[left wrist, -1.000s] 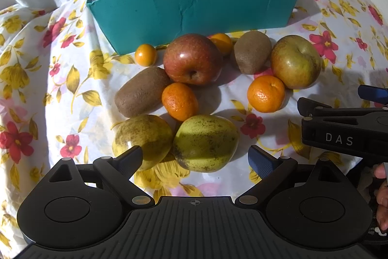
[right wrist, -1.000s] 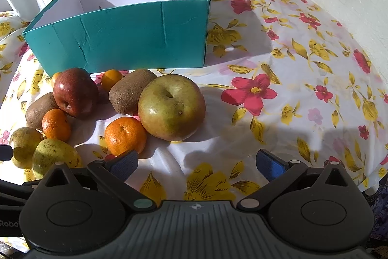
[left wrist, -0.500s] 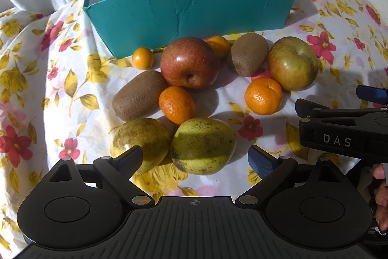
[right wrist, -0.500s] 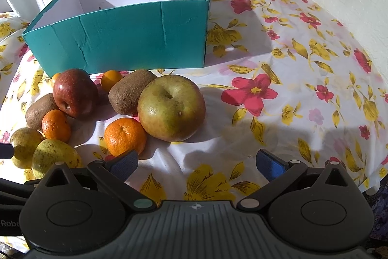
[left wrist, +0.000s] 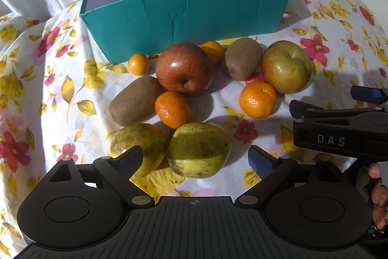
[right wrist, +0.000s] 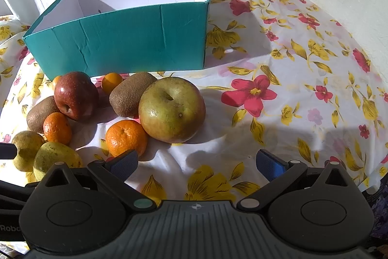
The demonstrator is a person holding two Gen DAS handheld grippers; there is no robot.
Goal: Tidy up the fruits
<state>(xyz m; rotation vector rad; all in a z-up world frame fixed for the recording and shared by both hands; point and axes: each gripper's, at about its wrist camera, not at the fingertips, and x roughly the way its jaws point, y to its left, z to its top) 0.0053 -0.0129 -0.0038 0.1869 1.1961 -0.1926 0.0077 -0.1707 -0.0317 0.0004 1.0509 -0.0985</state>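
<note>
I am hovering my left gripper (left wrist: pixel 194 158), jaws wide, over a speckled yellow-green pear (left wrist: pixel 198 149) before the empty teal cardboard box (left wrist: pixel 189 13); next, closing on it, my right gripper (right wrist: pixel 197 162) idling wide

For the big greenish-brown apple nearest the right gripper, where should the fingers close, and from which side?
Grip the big greenish-brown apple across its widest middle, coming from above. Its stem dimple faces up. A small orange mandarin and a fuzzy brown kiwi crowd its left; the right side is free. The right gripper is open.
</note>
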